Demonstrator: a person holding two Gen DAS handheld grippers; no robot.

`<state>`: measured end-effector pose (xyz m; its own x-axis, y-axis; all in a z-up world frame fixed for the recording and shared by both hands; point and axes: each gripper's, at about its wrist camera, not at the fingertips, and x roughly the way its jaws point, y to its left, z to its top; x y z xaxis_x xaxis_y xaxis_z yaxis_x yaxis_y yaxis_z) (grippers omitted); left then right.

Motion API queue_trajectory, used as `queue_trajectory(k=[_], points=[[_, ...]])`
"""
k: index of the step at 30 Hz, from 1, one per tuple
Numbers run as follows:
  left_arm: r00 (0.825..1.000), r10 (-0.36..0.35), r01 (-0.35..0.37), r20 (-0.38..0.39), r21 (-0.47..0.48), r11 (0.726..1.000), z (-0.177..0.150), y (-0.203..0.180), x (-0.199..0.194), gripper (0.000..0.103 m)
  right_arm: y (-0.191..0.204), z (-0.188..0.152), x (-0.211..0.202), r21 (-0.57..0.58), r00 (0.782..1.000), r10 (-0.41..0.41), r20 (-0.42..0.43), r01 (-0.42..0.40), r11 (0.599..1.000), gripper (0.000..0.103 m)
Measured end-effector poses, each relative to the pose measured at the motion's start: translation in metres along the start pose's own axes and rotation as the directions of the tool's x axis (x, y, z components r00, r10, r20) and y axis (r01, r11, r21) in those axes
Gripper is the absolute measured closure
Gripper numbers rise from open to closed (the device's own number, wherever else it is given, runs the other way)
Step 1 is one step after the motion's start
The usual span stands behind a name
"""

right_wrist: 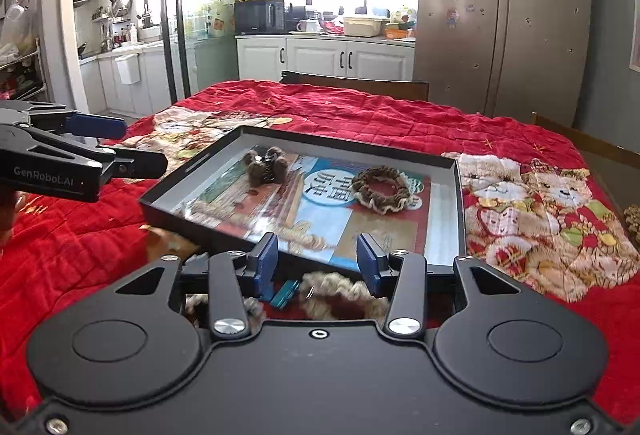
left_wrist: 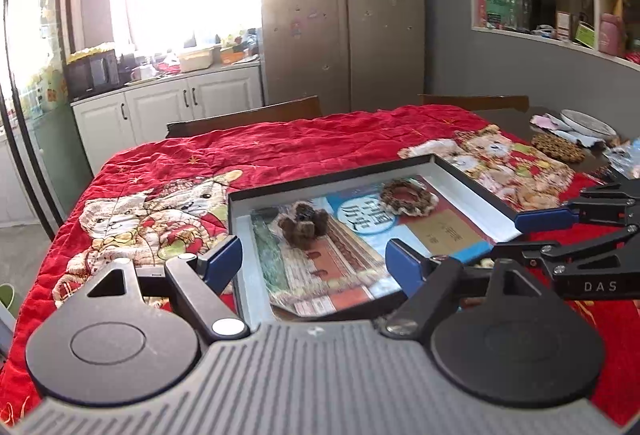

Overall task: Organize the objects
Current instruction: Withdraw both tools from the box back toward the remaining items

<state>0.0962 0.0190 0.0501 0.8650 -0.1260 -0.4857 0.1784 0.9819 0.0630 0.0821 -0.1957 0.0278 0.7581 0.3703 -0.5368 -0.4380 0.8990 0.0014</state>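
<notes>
I take the shallow black tray [right_wrist: 460, 195] as my landmark; it sits on the red quilt [right_wrist: 360, 111] with one near corner tilted up, so it is not lying flat. Inside it a glossy book [right_wrist: 320, 211] lies flat and covers most of the floor. On the book, toward the tray's far side, rest a dark brown furry hair clip [right_wrist: 265, 164] and a brown crocheted scrunchie [right_wrist: 383, 188], apart from each other.

My right gripper [right_wrist: 316, 255] has its jaws apart, hovering just at the tray's near edge and holding nothing. Under it, outside the tray, lie a pale braided scrunchie [right_wrist: 336, 291] and a small teal clip [right_wrist: 285, 293]. These look like what remains to be put away.

My left gripper [left_wrist: 314, 261] is also spread wide and empty, over the tray's near corner on its own side.

I judge the braided scrunchie soft and very light; it will squash, so I would pinch across one side of the ring, not span the whole thing. The teal clip looks hard, small and probably slick; I would grip it across its narrow width, squarely, or it may squirt out. The tray seems like light card: a bump on its raised edge could shift it and slide the book.
</notes>
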Motion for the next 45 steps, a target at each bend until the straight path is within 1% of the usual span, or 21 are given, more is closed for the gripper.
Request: queue_trajectory(k=[5,11,16,19,27,33,38,41,45], points=[[1.000,-0.010,0.009,0.021,0.044,0.999,-0.013,-0.010,-0.016,0.015,0.008,-0.016,-0.017,-0.023,1.000,0.024,-0.004,-0.024,0.999,0.060],[0.998,-0.066,0.065,0.009,0.071,0.995,-0.031,-0.020,-0.026,0.015,0.019,-0.034,-0.030,-0.050,0.998,0.069,-0.013,-0.070,0.996,0.060],[0.995,-0.103,0.102,0.008,0.106,0.989,-0.045,-0.027,-0.031,0.015,0.025,-0.042,-0.036,-0.074,0.994,0.107,0.000,-0.107,0.992,0.060],[0.992,-0.124,0.123,0.001,0.121,0.985,-0.052,-0.028,-0.031,0.015,0.025,-0.046,-0.034,-0.083,0.991,0.132,-0.004,-0.132,0.988,0.060],[0.985,-0.169,0.170,-0.018,0.145,0.975,-0.067,-0.029,-0.023,0.015,0.025,-0.059,-0.025,-0.096,0.987,0.159,-0.020,-0.160,0.982,0.060],[0.985,-0.171,0.172,-0.022,0.197,0.965,-0.076,-0.033,-0.017,0.015,0.026,-0.065,-0.017,-0.118,0.984,0.174,-0.033,-0.177,0.977,0.060],[0.981,-0.187,0.192,-0.047,0.209,0.959,-0.082,-0.034,-0.010,0.021,0.025,-0.068,-0.008,-0.126,0.989,0.143,-0.037,-0.146,0.981,0.060],[0.980,-0.191,0.199,-0.057,0.218,0.956,-0.084,-0.035,-0.006,0.025,0.021,-0.069,-0.002,-0.118,0.989,0.140,-0.046,-0.144,0.982,0.056],[0.977,-0.197,0.210,-0.078,0.207,0.956,-0.086,-0.035,0.003,0.030,0.020,-0.070,0.005,-0.135,0.989,0.139,-0.051,-0.145,0.980,0.053]])
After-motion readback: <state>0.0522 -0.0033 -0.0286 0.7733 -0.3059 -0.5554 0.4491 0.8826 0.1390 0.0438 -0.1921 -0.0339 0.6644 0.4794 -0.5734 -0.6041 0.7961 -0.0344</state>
